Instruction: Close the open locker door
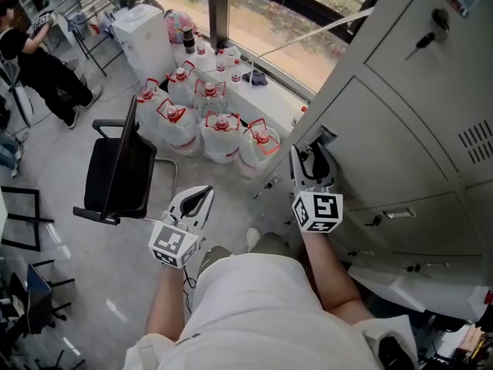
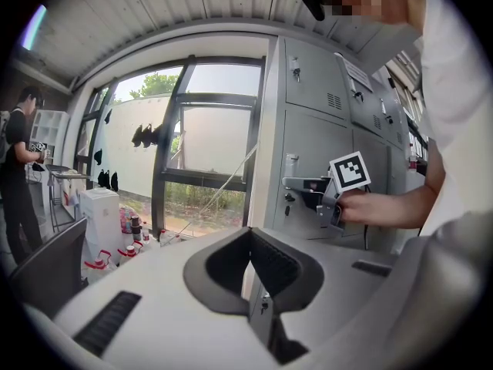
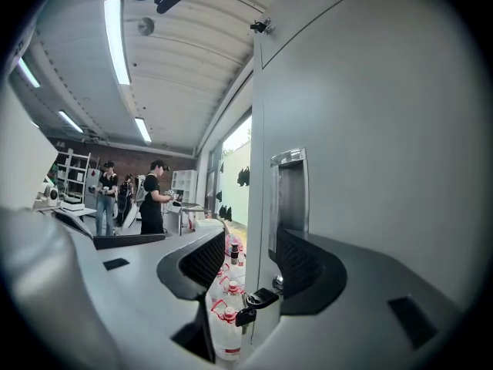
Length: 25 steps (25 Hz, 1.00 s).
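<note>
- Person's white shirt (image 1: 254,307) fills the head view's bottom.
- Grey locker door (image 3: 370,129) sits at the locker bank's (image 1: 431,45) left end.
- Astride that door's edge, the right gripper (image 3: 246,262) has its jaws wide apart, not pressing.
- Well apart, the left gripper (image 1: 202,199) has its jaws together, empty.

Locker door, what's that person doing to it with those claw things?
A person holds a claw in each hand. The right claw is open at the locker door, with the door's edge beside the handle between its jaws, not squeezed. The left claw is shut and empty, held off to the side. The door looks nearly closed.
</note>
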Tool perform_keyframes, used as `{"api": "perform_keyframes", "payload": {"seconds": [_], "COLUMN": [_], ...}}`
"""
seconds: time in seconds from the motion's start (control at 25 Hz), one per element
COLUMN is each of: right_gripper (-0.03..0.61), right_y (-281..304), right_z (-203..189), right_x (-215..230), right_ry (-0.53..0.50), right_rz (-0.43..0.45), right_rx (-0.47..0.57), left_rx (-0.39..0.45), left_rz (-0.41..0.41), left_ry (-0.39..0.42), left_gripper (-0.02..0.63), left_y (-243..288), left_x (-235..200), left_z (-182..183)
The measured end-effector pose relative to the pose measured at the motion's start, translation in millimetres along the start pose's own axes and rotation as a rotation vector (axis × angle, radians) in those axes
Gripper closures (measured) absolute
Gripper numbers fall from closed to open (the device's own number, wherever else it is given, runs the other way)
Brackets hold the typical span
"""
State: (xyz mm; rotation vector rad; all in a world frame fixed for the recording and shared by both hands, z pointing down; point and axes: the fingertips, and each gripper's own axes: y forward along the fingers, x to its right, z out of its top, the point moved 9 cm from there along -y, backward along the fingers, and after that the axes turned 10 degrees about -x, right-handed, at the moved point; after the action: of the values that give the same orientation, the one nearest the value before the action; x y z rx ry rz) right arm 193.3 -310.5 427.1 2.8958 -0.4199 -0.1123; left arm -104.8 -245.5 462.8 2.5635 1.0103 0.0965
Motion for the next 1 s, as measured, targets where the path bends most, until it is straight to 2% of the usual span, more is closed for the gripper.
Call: {"api": "perform_keyframes", "payload": {"seconds": [0.16, 0.32, 0.56, 1.0], "right_gripper": [0.396, 0.377, 0.383, 0.376], "right_y": [0, -1, -9, -35], "right_z": [0, 1, -1, -13], "right_x": [0, -2, -9, 6], "right_ry": [-0.001, 0.008, 0.015, 0.065], "right_rz": [-0.006, 0.005, 0.016, -0.052], "right_rx": [-0.002, -0.006, -0.003, -0.028], "left_rx": [-0.003, -0.001, -0.007, -0.014], "left_rz": [0.0, -0.007, -0.045, -0.092], "left_ry": [-0.004, -0.002, 0.006, 0.016], "left_gripper": [0.612, 0.612, 0.612, 0.612], "left_y": [-1, -1, 1, 2], "left_x": [-3, -3, 3, 10], "left_z": [-1, 0, -2, -5]}}
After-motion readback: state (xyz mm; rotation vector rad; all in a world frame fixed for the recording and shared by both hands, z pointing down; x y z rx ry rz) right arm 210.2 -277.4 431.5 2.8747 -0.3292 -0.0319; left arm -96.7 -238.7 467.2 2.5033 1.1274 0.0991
